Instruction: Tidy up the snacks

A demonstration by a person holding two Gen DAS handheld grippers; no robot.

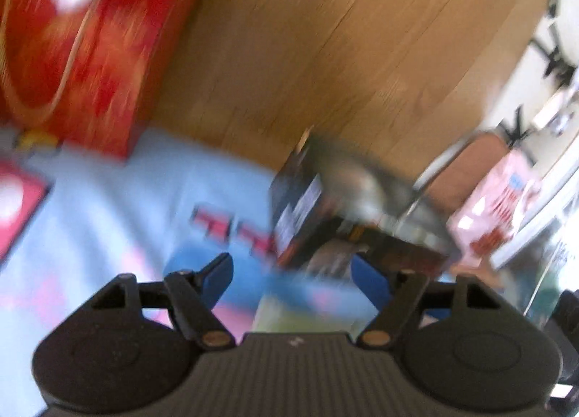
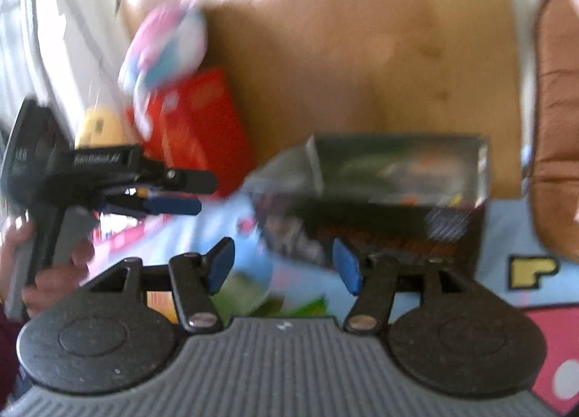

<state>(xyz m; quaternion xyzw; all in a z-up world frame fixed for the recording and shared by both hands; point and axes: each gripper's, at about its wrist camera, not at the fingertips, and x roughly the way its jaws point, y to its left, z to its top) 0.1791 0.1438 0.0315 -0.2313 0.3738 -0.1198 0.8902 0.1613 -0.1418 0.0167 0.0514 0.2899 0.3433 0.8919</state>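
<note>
Both views are motion-blurred. My left gripper (image 1: 291,274) is open and empty above the light-blue printed mat (image 1: 108,214). A dark open snack box (image 1: 325,207) stands just ahead of it, a large red box (image 1: 97,40) at the far left. My right gripper (image 2: 284,265) is open and empty, close in front of the same dark box (image 2: 380,199), which holds shiny packets. In the right wrist view the left gripper (image 2: 173,192) shows from the side at the left, held by a hand. A red box (image 2: 202,127) and a pink-and-blue packet (image 2: 166,47) lie behind it.
A wooden table (image 1: 343,37) lies under the mat. A pink packet (image 1: 499,207) stands at the right in the left wrist view. A brown cushioned chair (image 2: 557,120) is at the right edge of the right wrist view. A yellow item (image 2: 101,127) sits by the red box.
</note>
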